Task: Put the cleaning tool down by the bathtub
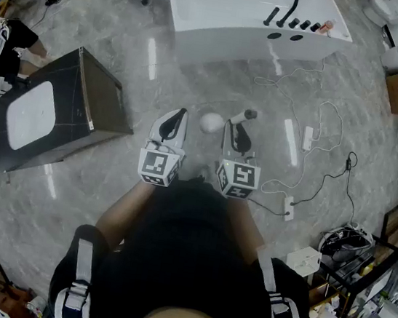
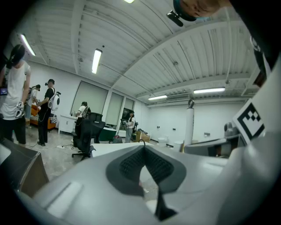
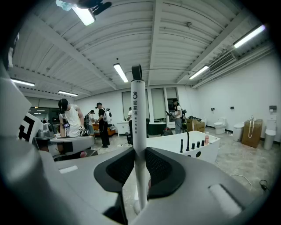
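At 12 o'clock in the head view, well apart from me across the floor point(image 1: 195, 81), sits the tub point(image 1: 227, 11). My right gripper point(image 3: 139, 162) is clamped on the tool point(image 3: 137, 114), whose white shaft stands upright between the jaws. My left gripper point(image 2: 144, 165) is closed with nothing in it. I'd carry the tool over first, lower it beside the tub wall until its bottom end meets the floor, and only then part the 2 jaws, so it doesn't topple.

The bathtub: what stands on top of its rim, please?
On one end of the bathtub rim stand a curved black tap, several black knobs and a small pink bottle. In the right gripper view, its wall hides the inside.
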